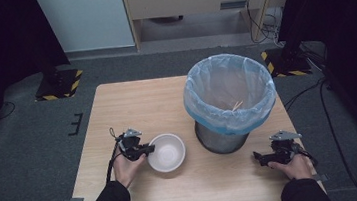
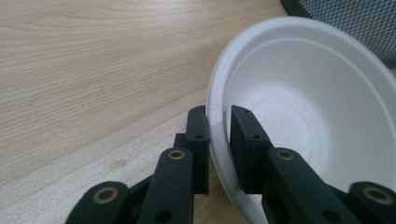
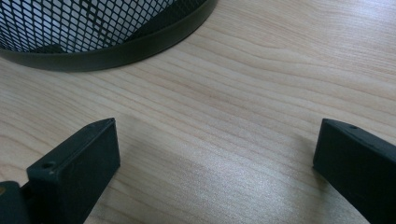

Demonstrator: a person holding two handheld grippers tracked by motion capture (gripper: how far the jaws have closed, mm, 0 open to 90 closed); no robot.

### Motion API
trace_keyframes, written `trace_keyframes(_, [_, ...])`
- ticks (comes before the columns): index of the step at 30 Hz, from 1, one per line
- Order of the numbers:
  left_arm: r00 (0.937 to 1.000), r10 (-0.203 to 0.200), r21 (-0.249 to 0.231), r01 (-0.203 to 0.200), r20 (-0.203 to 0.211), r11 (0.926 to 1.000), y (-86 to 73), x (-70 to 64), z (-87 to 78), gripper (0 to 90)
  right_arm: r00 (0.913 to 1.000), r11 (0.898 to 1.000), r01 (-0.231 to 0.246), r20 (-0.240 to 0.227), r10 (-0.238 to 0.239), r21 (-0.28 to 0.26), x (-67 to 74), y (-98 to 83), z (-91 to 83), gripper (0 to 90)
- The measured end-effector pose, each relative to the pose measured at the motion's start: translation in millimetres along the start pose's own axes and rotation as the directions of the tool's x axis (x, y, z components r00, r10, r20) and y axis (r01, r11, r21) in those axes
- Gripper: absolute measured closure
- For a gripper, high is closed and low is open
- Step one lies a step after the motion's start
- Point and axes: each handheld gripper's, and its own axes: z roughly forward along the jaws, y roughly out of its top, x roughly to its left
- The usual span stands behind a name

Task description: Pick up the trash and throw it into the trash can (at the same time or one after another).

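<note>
A white paper bowl (image 1: 167,152) stands on the wooden table (image 1: 132,105), left of a mesh waste bin (image 1: 223,138) lined with a pale blue bag. My left gripper (image 1: 148,149) reaches the bowl from its left side. In the left gripper view the bowl (image 2: 322,102) has its near rim clamped between the two black jaws of that gripper (image 2: 219,113), one pad outside the wall and one inside. Near the table's front right, my right gripper (image 1: 259,156) rests low and points left; its jaws (image 3: 215,128) stand wide apart over bare wood.
The bin (image 3: 93,28) rises just ahead of the right gripper, with a few thin sticks lying in its bag (image 1: 237,105). Bare tabletop stretches behind the bowl and along the front edge. Grey floor, stand bases and cables surround the table.
</note>
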Motion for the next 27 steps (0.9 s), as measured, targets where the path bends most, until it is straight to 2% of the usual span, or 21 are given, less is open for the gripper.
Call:
trace_keyframes(8, [0.9998, -0.001, -0.068, 0.002, 0.020, 0.9977, 7.4, -2.1, -15.5, 82.3, 1.0000, 1.000, -0.001, 0.000, 0.001, 0.000, 0.1, 0.0, 0.0, 0.7])
trace_keyframes(17, [0.9991, 0.029, -0.162, -0.034, -0.031, 0.9863, 17.1, -2.0, -43.2, 83.5, 1.0000, 1.000, 0.004, -0.001, -0.004, -0.002, -0.1, 0.1, 0.3, 0.6])
trace_keyframes(22, [0.9976, 0.024, -0.227, -0.038, -0.065, 0.9732, 24.0, 3.4, -63.1, 83.5, 1.0000, 1.000, 0.003, -0.002, -0.003, -0.002, 0.0, 0.2, 0.4, 0.6])
trace_keyframes(27, [0.9967, -0.014, -0.310, -0.011, -0.080, 0.9508, 29.0, 13.8, -88.7, 83.5, 1.0000, 1.000, 0.002, -0.003, -0.002, -0.003, 0.1, 0.3, 0.6, 0.7])
